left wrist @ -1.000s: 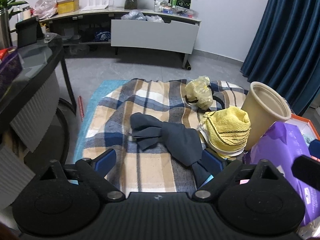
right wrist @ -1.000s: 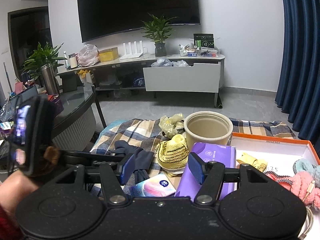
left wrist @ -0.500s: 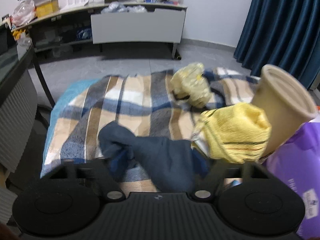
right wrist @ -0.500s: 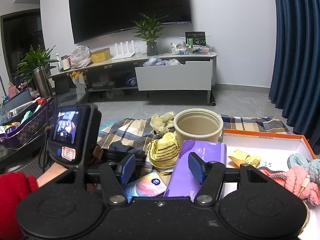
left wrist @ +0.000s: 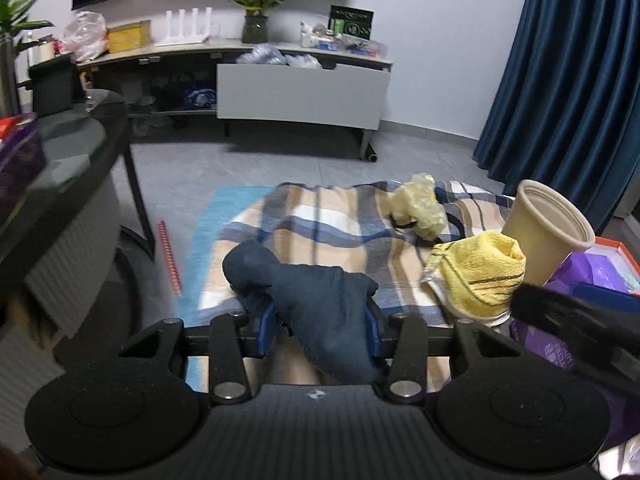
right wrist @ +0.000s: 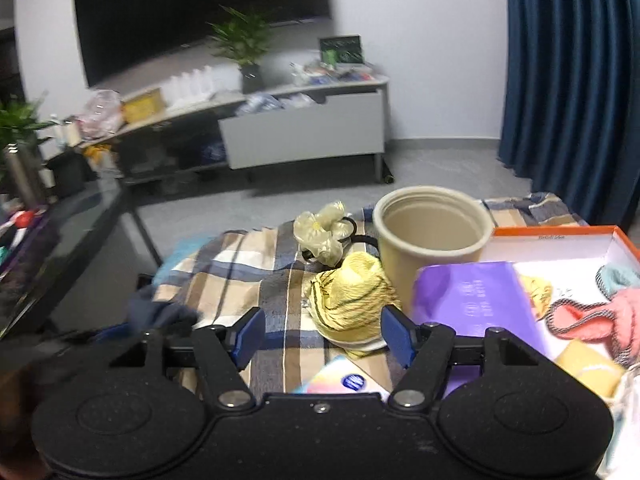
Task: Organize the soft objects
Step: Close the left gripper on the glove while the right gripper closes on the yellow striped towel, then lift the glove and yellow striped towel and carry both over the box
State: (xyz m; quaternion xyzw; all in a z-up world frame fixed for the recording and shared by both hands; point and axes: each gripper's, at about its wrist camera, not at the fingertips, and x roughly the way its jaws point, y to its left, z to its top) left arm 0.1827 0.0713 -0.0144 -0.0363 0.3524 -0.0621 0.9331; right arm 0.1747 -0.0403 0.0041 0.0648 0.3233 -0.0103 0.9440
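Observation:
My left gripper (left wrist: 320, 330) is shut on a dark navy cloth (left wrist: 316, 300) and holds it lifted over the plaid blanket (left wrist: 320, 220). The cloth also shows at the lower left of the right wrist view (right wrist: 160, 312). My right gripper (right wrist: 322, 336) is open and empty, just in front of a yellow striped cloth (right wrist: 352, 300) that rests in a white dish; the cloth also shows in the left wrist view (left wrist: 476, 272). A pale yellow scrunchie (right wrist: 320, 232) lies further back on the blanket.
A beige cup (right wrist: 432, 240) stands behind the yellow cloth. A purple packet (right wrist: 476, 304) leans on an orange-rimmed box (right wrist: 560, 236) holding pink and teal soft items (right wrist: 612, 312). A tissue pack (right wrist: 344, 380) lies near my right gripper. A dark glass table (left wrist: 60, 184) stands left.
My left gripper moved onto the navy cloth, closed on it and lifted it off the blanket. My right gripper moved forward and left, closer to the yellow cloth.

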